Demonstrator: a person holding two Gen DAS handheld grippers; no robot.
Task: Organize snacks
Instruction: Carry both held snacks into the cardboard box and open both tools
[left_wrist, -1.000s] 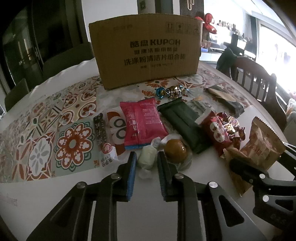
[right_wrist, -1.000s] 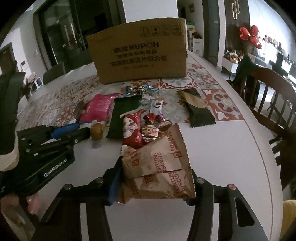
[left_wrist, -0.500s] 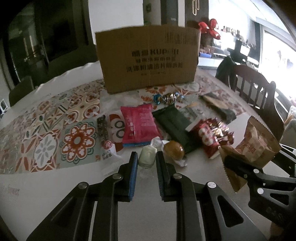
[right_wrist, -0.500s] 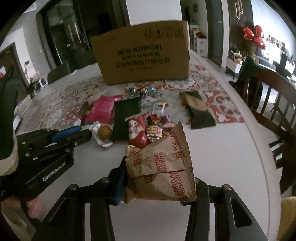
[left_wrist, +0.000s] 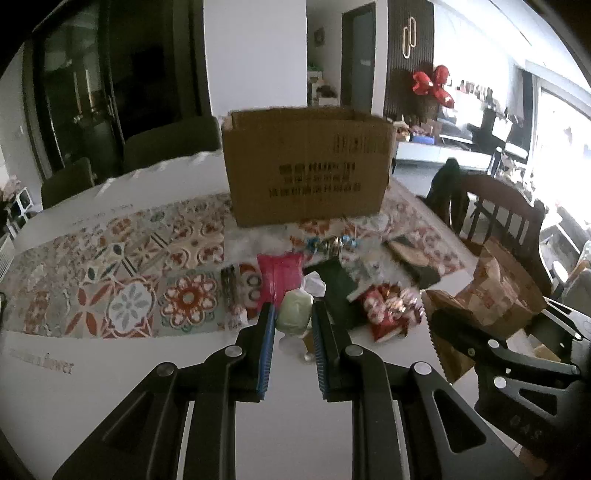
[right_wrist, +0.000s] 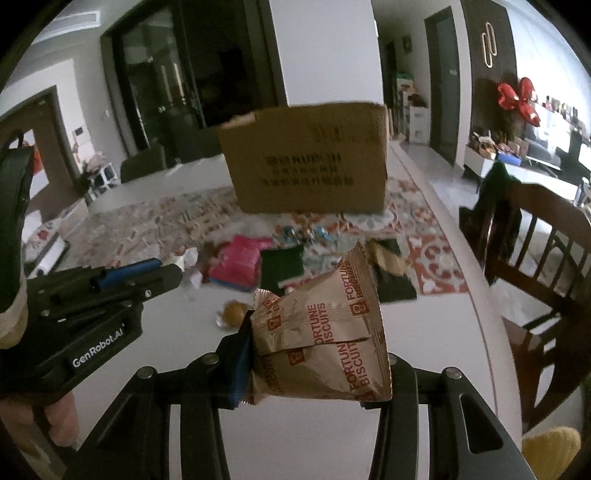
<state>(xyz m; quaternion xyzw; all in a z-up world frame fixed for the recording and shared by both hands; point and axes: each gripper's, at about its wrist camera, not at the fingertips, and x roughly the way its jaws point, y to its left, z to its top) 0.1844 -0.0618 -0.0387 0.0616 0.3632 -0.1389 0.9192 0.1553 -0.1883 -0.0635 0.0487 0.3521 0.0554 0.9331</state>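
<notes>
- The left gripper (left_wrist: 293, 325) is closed on a small pale green wrapped sweet (left_wrist: 294, 311), held above the white table (left_wrist: 110, 369). It looks light and soft, so a gentle hold at its middle is enough.
- The right gripper (right_wrist: 314, 363) clamps a brown crinkly foil bag of fortune biscuits (right_wrist: 325, 332) at its lower part, in the air before the open brown cardboard box (right_wrist: 306, 166). The biscuits are probably fragile, so squeeze little.

We had both wrist cameras raised above the table's (left_wrist: 110, 387) near edge, facing the cardboard box (left_wrist: 308, 166); both views shared it.
</notes>
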